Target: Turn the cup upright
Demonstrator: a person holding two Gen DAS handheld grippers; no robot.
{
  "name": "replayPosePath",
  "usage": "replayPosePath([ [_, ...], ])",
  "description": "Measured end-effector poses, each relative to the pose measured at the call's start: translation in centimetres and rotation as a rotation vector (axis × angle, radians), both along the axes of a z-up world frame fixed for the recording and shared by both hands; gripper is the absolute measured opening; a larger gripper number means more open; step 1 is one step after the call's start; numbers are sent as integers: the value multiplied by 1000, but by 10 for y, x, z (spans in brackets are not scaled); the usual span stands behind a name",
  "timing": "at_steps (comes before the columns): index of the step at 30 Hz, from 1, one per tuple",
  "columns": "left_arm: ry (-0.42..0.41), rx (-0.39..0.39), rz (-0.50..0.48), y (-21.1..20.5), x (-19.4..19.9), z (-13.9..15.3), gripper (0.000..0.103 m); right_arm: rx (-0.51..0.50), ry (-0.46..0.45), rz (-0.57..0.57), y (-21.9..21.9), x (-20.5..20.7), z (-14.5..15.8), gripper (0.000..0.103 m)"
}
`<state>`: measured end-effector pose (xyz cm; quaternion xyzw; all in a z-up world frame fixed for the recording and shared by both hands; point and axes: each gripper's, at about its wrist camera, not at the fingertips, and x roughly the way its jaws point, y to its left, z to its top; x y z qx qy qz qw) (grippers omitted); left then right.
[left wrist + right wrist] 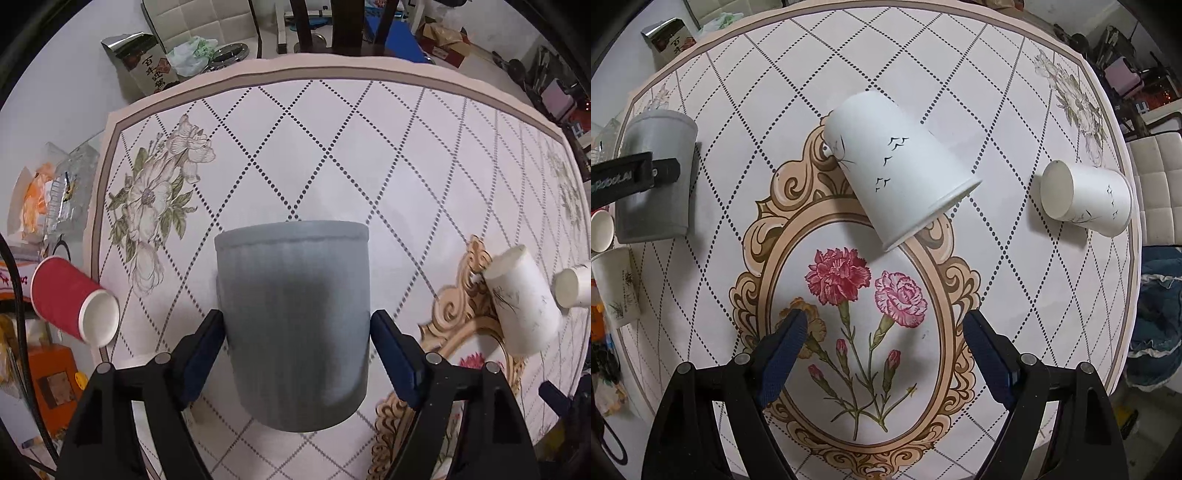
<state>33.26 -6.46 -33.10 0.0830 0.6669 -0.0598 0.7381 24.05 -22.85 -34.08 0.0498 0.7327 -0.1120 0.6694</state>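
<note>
A grey cup (295,325) lies on its side on the table, base pointing away, between the fingers of my left gripper (297,354). The jaws stand open around it, the left pad touching or nearly touching its wall, the right one a little apart. It also shows in the right wrist view (657,177) at far left with the left gripper's finger (635,173) over it. My right gripper (886,354) is open and empty above the carnation print. A white cup with bird marks (897,170) lies on its side ahead of it.
A second white cup (1086,199) lies on its side at the right. A red cup (74,306) lies on its side at the table's left edge. Two white cups (617,288) stand at the left edge. Bags and boxes (151,70) crowd beyond the table (406,166).
</note>
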Motion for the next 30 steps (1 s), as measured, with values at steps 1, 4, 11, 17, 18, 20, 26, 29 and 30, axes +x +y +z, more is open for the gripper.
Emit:
replayPosePath([
  [1,-4,-8,1,2,-5,6,78,0,-1,3,1,-2,2,88],
  [4,-17,-27,2,6,-24,24,78,-5,-3,6,4,-11,12,88],
  [11,-13,-62,4,15,-95,58,78,6,12,-49,-12,-47,17,88],
  [17,33,-91,21,18,-156,58,78,-15,11,-86,-29,-95,24,89],
  [18,44,-101,23,17,-165,55,78,-21,8,-95,-32,-105,26,89],
  [20,65,-122,30,10,-183,49,78,-27,6,-116,-38,-122,27,89],
  [26,63,-145,-5,-30,-200,30,78,-57,12,-199,-74,-163,15,89],
  [29,51,-129,-32,-49,-199,18,79,-81,23,-228,-92,-181,9,89],
  [30,50,-125,-36,-53,-198,14,79,-86,25,-238,-96,-182,5,89],
])
